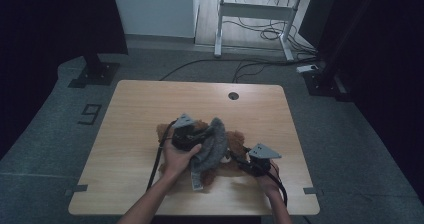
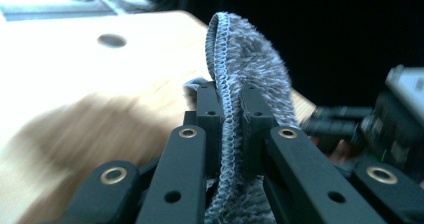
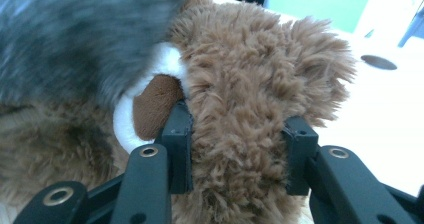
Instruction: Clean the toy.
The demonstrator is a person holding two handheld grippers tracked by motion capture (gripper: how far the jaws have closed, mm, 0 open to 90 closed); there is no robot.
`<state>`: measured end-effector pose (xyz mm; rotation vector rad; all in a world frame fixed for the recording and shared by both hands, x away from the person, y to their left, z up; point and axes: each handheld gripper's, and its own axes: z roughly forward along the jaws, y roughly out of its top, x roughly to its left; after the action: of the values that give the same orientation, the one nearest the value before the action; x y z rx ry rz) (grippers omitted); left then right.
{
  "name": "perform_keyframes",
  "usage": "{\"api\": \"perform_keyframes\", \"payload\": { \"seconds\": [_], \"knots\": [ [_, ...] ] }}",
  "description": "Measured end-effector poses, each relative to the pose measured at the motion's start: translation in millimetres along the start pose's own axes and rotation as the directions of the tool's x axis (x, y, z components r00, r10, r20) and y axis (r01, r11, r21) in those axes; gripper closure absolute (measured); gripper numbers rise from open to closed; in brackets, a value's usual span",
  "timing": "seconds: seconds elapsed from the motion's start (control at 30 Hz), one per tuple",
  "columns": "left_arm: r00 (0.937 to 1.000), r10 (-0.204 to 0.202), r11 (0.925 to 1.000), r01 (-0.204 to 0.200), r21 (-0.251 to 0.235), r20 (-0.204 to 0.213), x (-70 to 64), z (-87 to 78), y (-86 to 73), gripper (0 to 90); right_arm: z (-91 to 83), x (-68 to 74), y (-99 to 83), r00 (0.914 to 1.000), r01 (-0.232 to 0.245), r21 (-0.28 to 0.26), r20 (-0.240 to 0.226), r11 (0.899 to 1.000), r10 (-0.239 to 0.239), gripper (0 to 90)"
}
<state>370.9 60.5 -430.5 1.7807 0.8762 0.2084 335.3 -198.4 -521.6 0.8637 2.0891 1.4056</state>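
A brown plush bear lies in the middle of the wooden table, partly under a grey fuzzy knit piece. My left gripper is over the bear and is shut on the stitched edge of the grey knit, which arches up above the jaws of my left gripper. My right gripper is at the bear's right side. In the right gripper view its jaws are clamped on a brown fuzzy part of the bear, next to the white and brown muzzle.
A round cable hole sits near the table's far edge. A white label hangs from the knit toward the front edge. Beyond the table are a white desk frame and floor cables.
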Motion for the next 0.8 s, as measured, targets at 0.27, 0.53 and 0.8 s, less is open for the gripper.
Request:
{"api": "perform_keyframes", "payload": {
  "seconds": [0.27, 0.53, 0.8],
  "knots": [
    [0.9957, 0.082, 0.9883, -0.076, 0.132, -0.042, -34.4, 67.5, 12.6, 81.6, -5.9, 8.5, -4.7, 0.9973, 0.063, -0.009, 0.038, 0.998, -0.063, 59.2],
    [0.9891, 0.041, 0.9882, -0.019, 0.152, -0.141, 4.2, 47.8, -13.2, 81.7, -6.1, 6.1, -7.6, 0.9983, 0.047, -0.007, 0.035, 0.999, -0.047, 59.3],
    [0.9794, 0.048, 0.9923, -0.025, 0.121, -0.196, 29.0, -2.5, -23.7, 81.6, -6.6, 5.9, -8.1, 0.9989, 0.021, -0.008, 0.042, 1.0, -0.021, 59.3]
  ]
}}
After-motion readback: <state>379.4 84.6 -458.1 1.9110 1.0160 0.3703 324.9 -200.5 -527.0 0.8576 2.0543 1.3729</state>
